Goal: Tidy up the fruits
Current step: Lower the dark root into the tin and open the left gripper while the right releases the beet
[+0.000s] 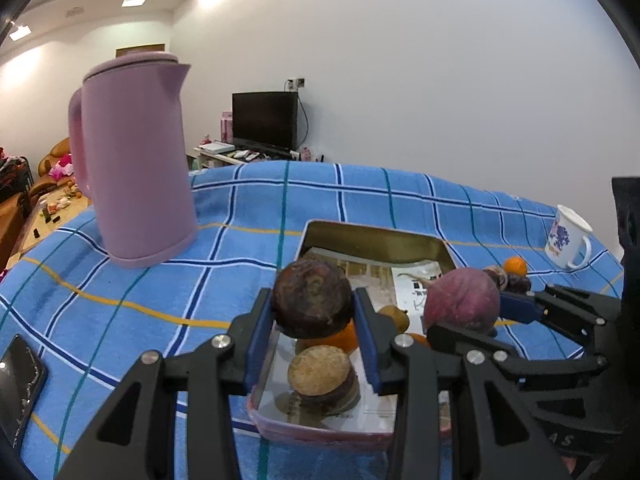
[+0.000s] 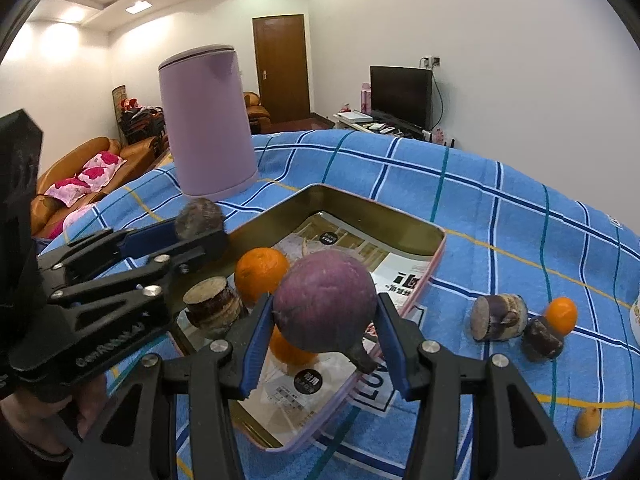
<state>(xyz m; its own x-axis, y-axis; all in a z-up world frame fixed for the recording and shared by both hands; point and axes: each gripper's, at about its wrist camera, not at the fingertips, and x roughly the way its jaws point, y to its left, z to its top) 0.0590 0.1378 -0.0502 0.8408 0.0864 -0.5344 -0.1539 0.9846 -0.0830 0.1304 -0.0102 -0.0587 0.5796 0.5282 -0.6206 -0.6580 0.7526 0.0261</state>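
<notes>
Two grippers tilted down over tin (image 1: pixel 376 236), left gripper (image 1: pixel 314 322) clamping dark fruit (image 1: pixel 312 298), right gripper (image 2: pixel 326 344) clamping purple fruit (image 2: pixel 326 306)

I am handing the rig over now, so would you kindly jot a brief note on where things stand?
Left claw: shut on a dark round fruit, held above the tin.
Right claw: shut on a purple round fruit, also above the tin.
In the tin: two oranges, a cut stub, and a small brownish fruit.
Still on the cloth: two cut stubs, an orange, a small yellowish piece.
Left to do: set both held fruits in the tin, then collect the rest.
</notes>
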